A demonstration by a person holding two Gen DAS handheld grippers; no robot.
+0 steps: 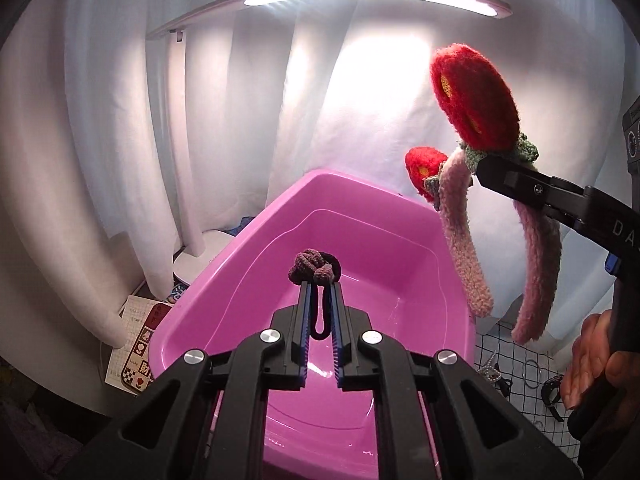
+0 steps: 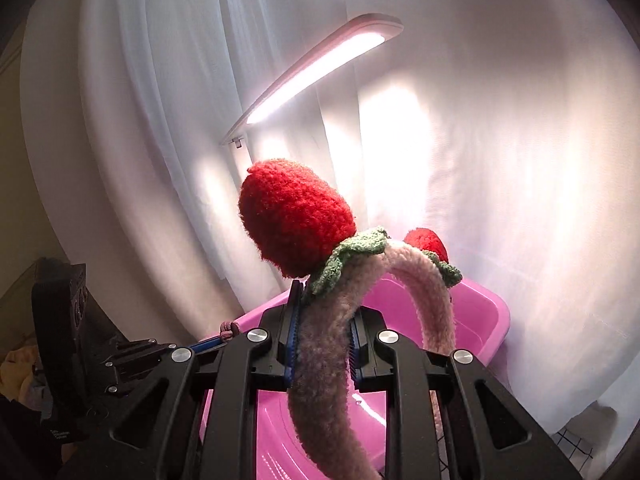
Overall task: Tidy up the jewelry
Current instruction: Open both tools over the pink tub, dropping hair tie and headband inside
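— how far along is it?
— bin [image 1: 448,240] is empty. left gripper [image 1: 320,280] pinches a brown hair tie [image 1: 314,266] over it; right gripper [image 2: 324,320], at three o'clock, clamps the strawberry headband [image 2: 332,344].
— and the rest?
— bangles [image 1: 532,370] (lower right) wait on the table.

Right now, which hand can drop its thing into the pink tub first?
Probably left. The left gripper holds the brown hair tie right above the pink tub; the right gripper's headband hangs by its rim.

Cut off at right edge, past the fingers: hand [image 1: 592,360] | tiny, unreadable beyond right finger: metal bits on grid cloth [image 1: 532,368] | headband [image 2: 320,364] lower end hidden behind gripper body | basin [image 2: 496,312] floor mostly screened
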